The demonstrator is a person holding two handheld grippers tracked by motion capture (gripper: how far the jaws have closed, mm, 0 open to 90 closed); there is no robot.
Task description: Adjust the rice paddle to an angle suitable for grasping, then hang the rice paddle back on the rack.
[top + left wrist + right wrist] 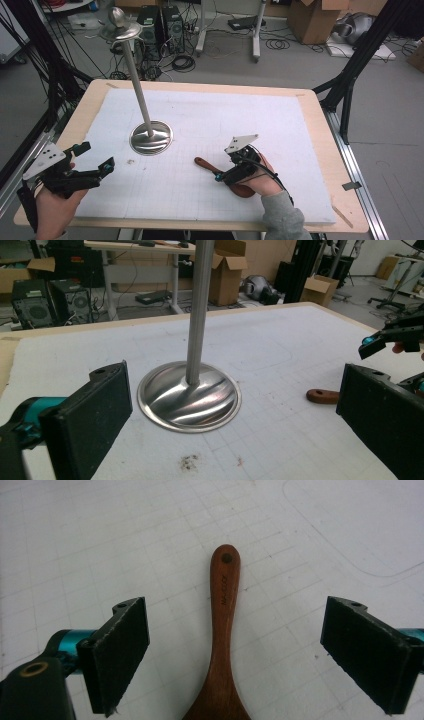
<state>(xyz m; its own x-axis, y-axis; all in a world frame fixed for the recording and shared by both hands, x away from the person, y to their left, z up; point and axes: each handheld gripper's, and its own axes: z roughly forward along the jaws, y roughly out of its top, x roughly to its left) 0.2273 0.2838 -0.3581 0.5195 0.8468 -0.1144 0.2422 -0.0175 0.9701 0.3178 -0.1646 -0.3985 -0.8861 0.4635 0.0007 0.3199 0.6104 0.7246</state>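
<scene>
A brown wooden spoon [201, 163] lies flat on the white gridded mat [210, 110], its handle pointing left. My right gripper [227, 167] hovers over it, open. In the right gripper view the spoon handle [224, 605] runs up between the two wide-apart pads, and the right gripper [236, 612] touches nothing. My left gripper [96, 156] is open at the mat's left edge, holding nothing. From the left gripper [232, 390] I look at a steel stand [189, 397] and the spoon handle's end [322, 396].
The steel stand has a round dished base [151, 137] and a tall pole [137, 85] topped by a small dish with a knob [119, 25]. The mat covers a wooden table [327, 150]. Computers, cables and cardboard boxes sit on the floor beyond.
</scene>
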